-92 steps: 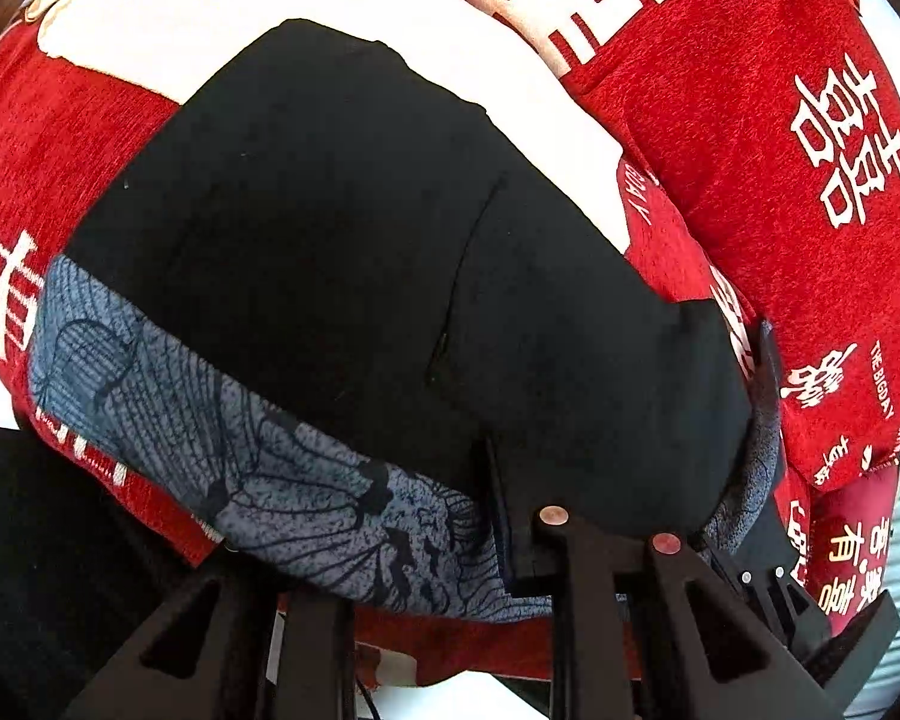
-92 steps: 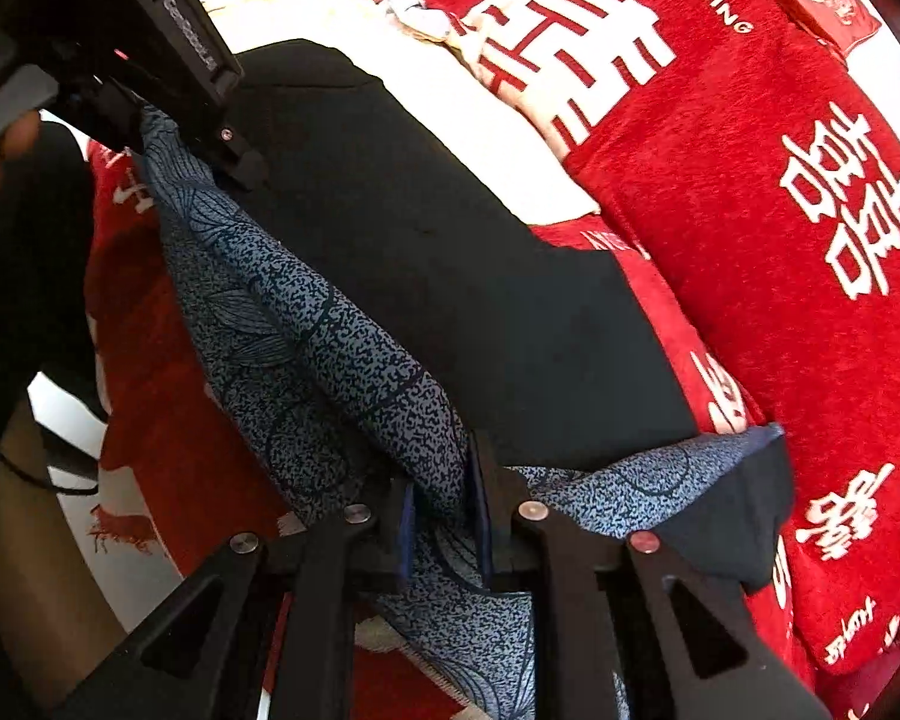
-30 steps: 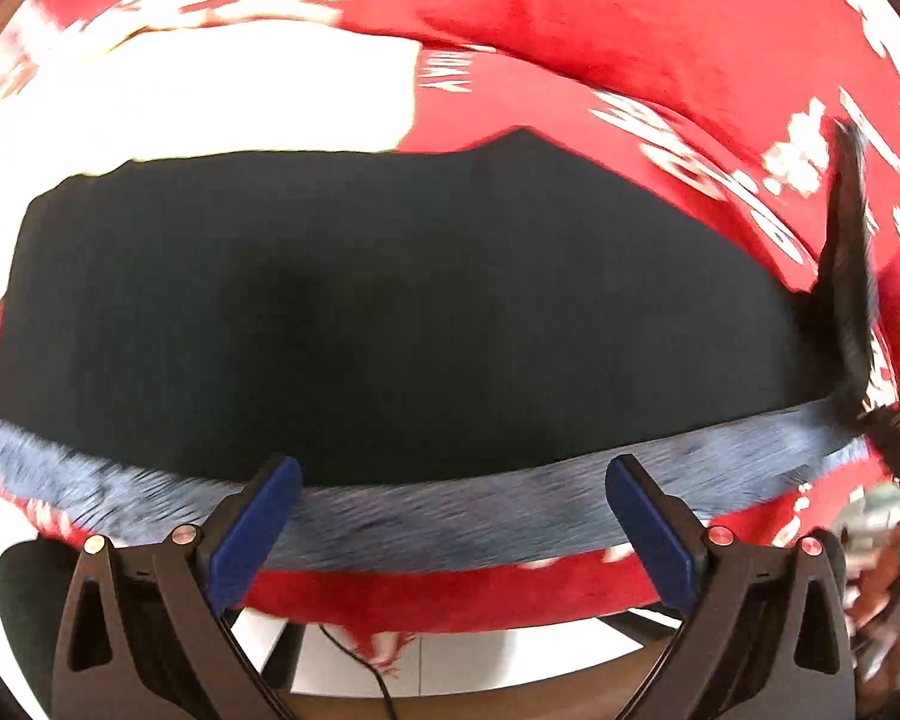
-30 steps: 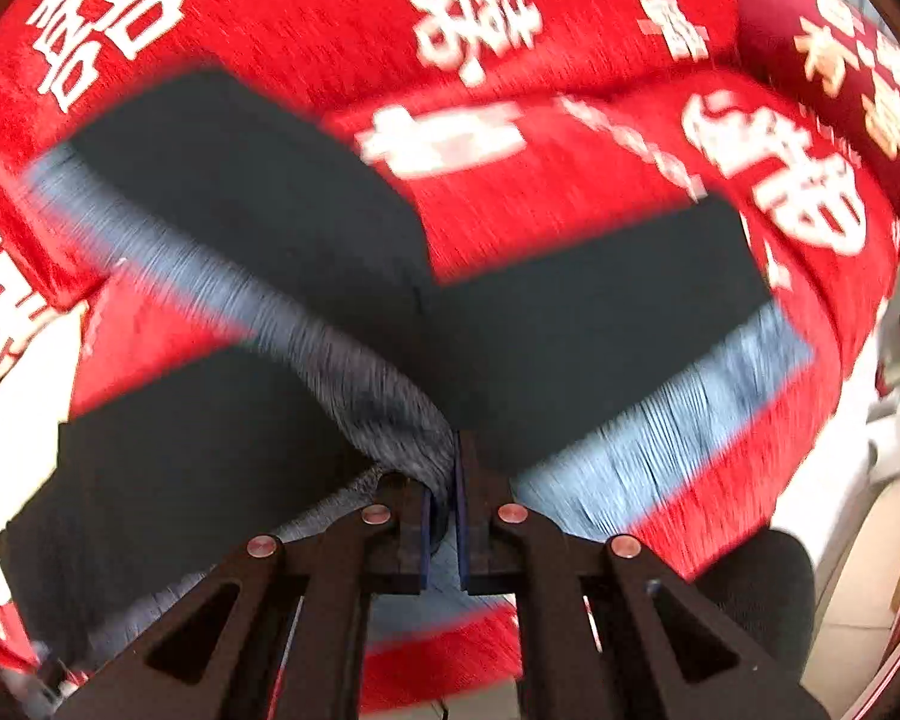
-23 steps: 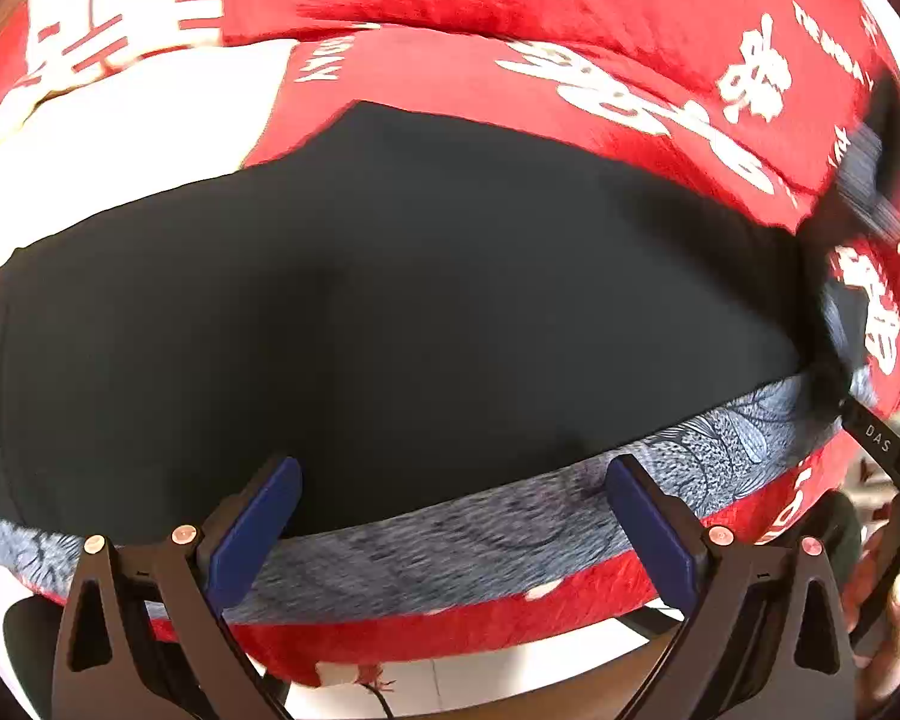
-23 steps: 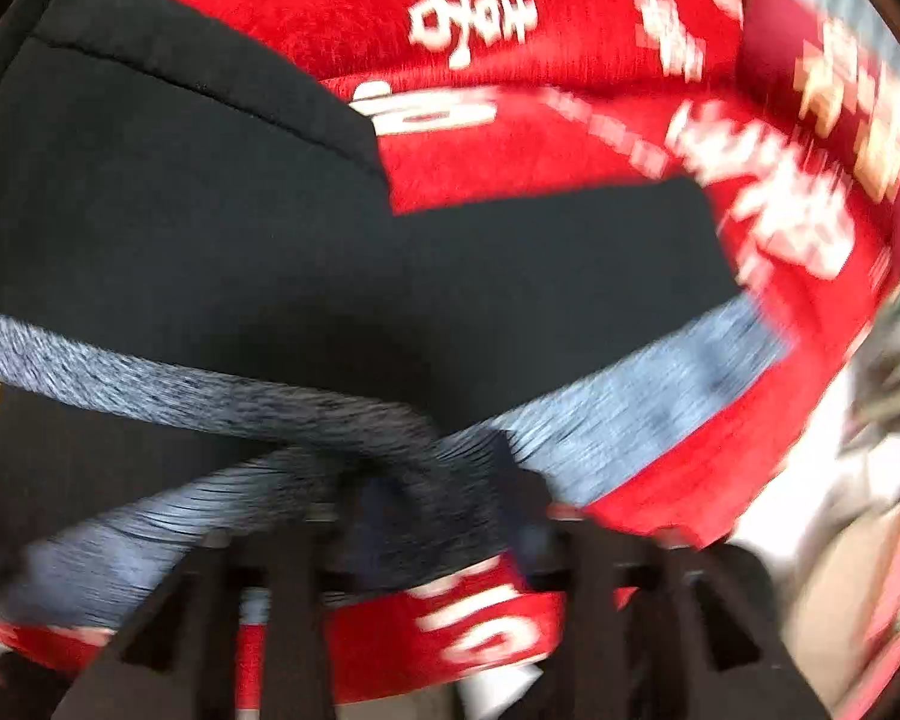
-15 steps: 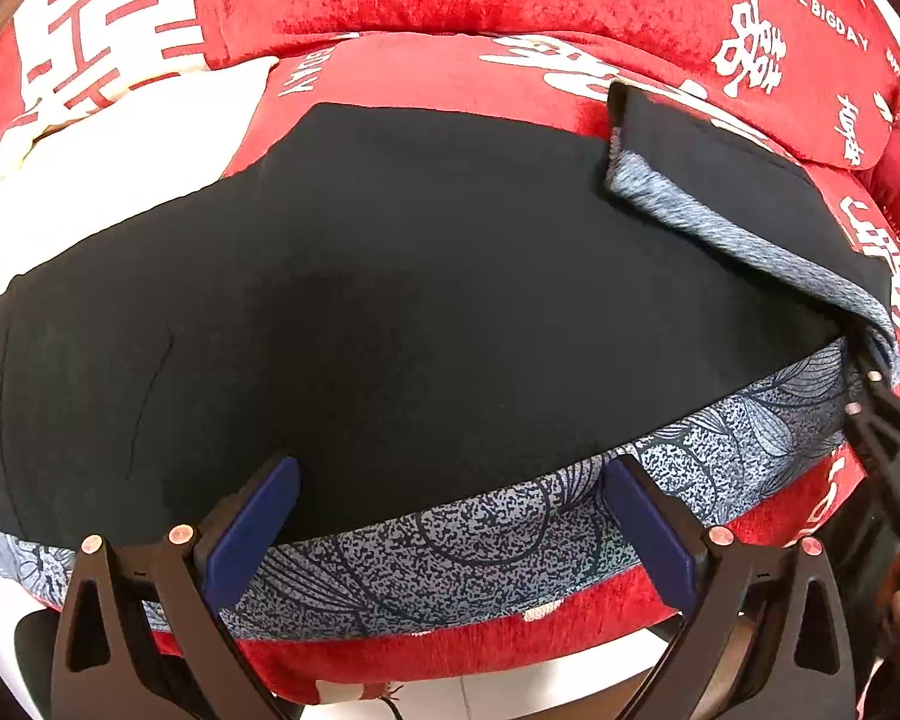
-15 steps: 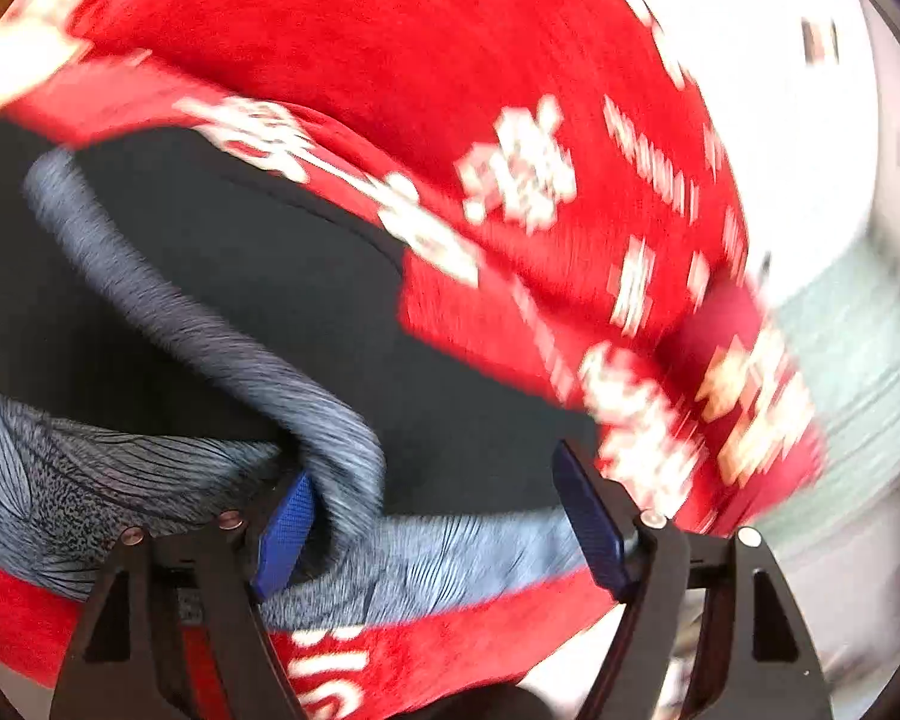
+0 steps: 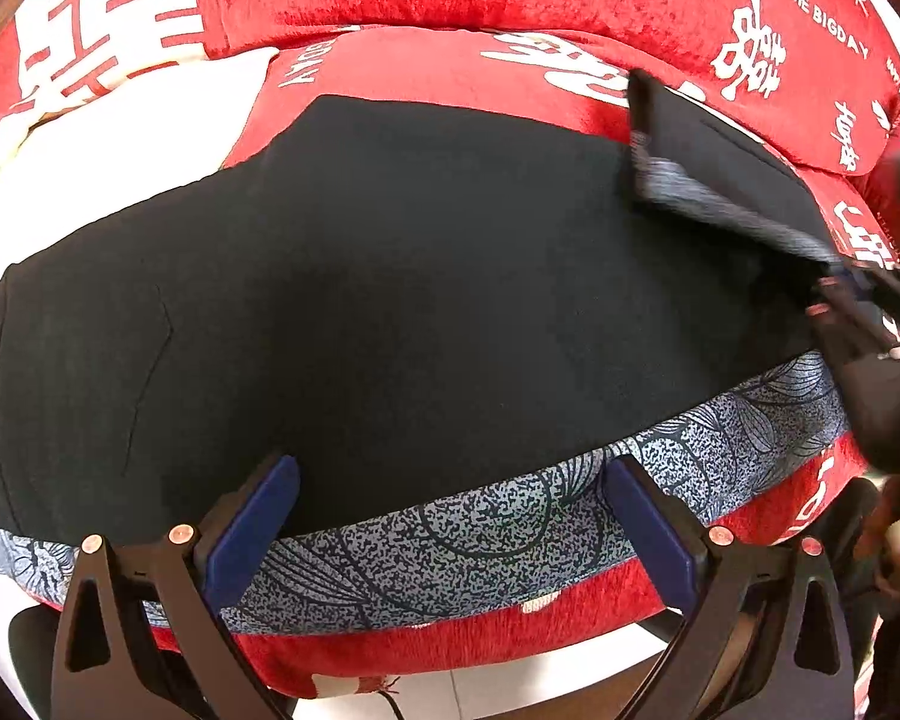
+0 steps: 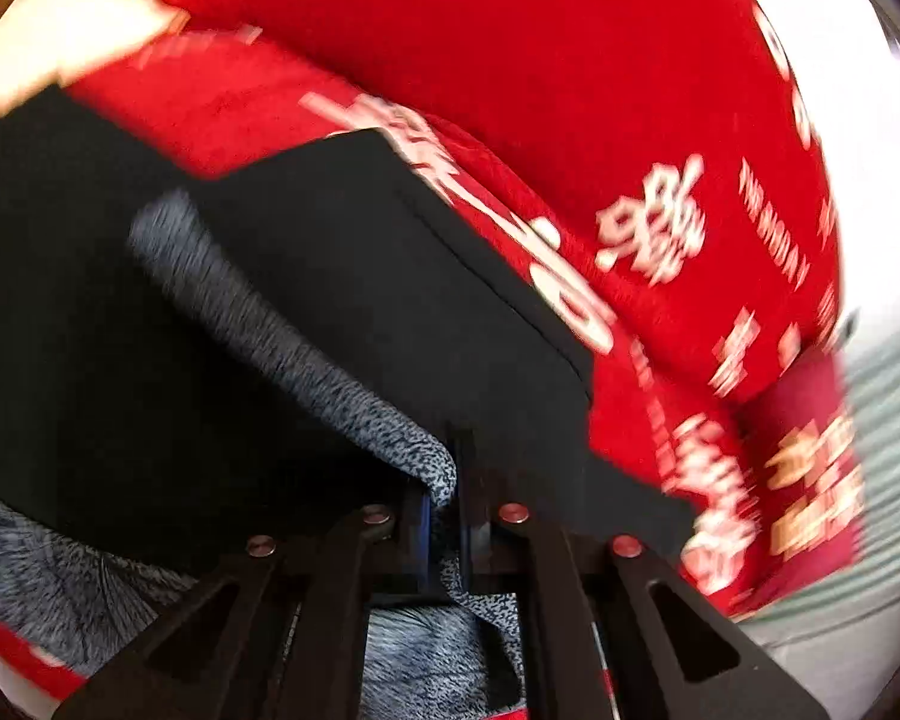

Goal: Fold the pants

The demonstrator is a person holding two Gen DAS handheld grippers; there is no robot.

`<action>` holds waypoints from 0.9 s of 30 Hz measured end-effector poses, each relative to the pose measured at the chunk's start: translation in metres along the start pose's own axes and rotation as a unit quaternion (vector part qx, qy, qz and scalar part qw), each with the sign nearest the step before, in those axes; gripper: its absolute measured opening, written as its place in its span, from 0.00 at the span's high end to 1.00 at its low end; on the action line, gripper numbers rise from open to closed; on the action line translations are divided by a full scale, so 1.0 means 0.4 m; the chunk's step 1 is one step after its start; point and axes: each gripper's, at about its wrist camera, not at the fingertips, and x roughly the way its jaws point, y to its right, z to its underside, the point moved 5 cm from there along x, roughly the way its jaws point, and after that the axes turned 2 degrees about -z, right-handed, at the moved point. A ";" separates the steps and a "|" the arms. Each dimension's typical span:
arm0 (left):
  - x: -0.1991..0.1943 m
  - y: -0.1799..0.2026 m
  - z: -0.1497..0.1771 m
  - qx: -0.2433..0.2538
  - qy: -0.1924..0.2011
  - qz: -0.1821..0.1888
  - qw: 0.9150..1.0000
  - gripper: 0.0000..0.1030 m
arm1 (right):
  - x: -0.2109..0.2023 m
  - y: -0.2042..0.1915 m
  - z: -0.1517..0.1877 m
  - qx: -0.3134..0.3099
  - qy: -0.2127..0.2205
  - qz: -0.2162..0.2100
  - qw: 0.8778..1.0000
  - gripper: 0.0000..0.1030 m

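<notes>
The black pants (image 9: 390, 276) with a blue-grey patterned stripe (image 9: 462, 534) lie spread across a red sofa seat. My left gripper (image 9: 444, 516) is open and empty, its blue pads straddling the stripe at the pants' near edge. My right gripper (image 10: 447, 510) is shut on a folded-over part of the pants (image 10: 354, 324) at its stripe edge. In the left wrist view the right gripper (image 9: 864, 324) shows at the far right, holding that flap (image 9: 720, 180) raised over the pants' right end.
The sofa cover (image 9: 510, 6) is red with white characters, and a backrest (image 10: 570, 60) rises behind the seat. A white cloth (image 9: 120, 138) lies at the back left. The seat's front edge (image 9: 450, 642) drops to a pale floor.
The right gripper opened for a moment and has shut again on the pants' stripe edge. The flap it holds has lifted and shifted slightly. The left gripper stayed open in place.
</notes>
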 end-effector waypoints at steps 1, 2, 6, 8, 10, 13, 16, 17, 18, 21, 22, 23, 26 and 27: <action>0.000 -0.004 0.001 0.003 0.000 -0.001 1.000 0.01 | -0.013 0.052 0.008 0.041 0.011 -0.016 0.999 0.94; 0.000 -0.005 0.001 0.004 -0.001 -0.002 1.000 0.01 | -0.028 0.094 0.021 0.074 0.018 -0.023 0.997 0.94; 0.002 0.001 -0.001 0.001 -0.004 -0.006 1.000 0.01 | -0.051 0.300 0.118 0.238 0.019 -0.056 0.970 0.94; 0.001 0.001 -0.001 -0.004 -0.007 -0.003 1.000 0.01 | -0.014 0.397 0.203 0.334 0.001 -0.100 0.937 0.94; 0.003 0.002 -0.001 -0.007 -0.008 -0.003 1.000 0.01 | 0.049 0.443 0.283 0.406 -0.017 -0.165 0.899 0.93; 0.006 0.003 -0.001 -0.006 -0.009 -0.003 1.000 0.01 | 0.123 0.433 0.361 0.447 -0.044 -0.235 0.862 0.92; 0.008 0.003 -0.002 -0.007 -0.011 -0.005 1.000 0.01 | 0.156 0.446 0.404 0.491 -0.034 -0.280 0.824 0.89; 0.008 0.003 -0.001 -0.007 -0.011 -0.007 1.000 0.01 | 0.159 0.457 0.412 0.507 -0.026 -0.291 0.811 0.88; 0.009 0.003 0.000 -0.007 -0.011 -0.008 1.000 0.01 | 0.163 0.464 0.416 0.516 -0.023 -0.300 0.802 0.88; 0.013 0.007 -0.001 -0.006 -0.010 -0.017 1.000 0.01 | 0.168 0.461 0.424 0.524 -0.011 -0.330 0.785 0.86; 0.013 0.009 -0.002 -0.007 -0.010 -0.018 1.000 0.01 | 0.180 0.474 0.422 0.528 -0.006 -0.339 0.779 0.86; 0.013 0.009 -0.002 -0.008 -0.010 -0.018 1.000 0.01 | 0.184 0.478 0.427 0.534 -0.003 -0.345 0.772 0.86; 0.013 0.009 -0.002 -0.010 -0.010 -0.018 1.000 0.01 | 0.198 0.503 0.458 0.565 0.008 -0.360 0.742 0.85; 0.013 0.009 -0.002 -0.011 -0.010 -0.019 1.000 0.01 | 0.194 0.513 0.464 0.575 0.021 -0.364 0.732 0.84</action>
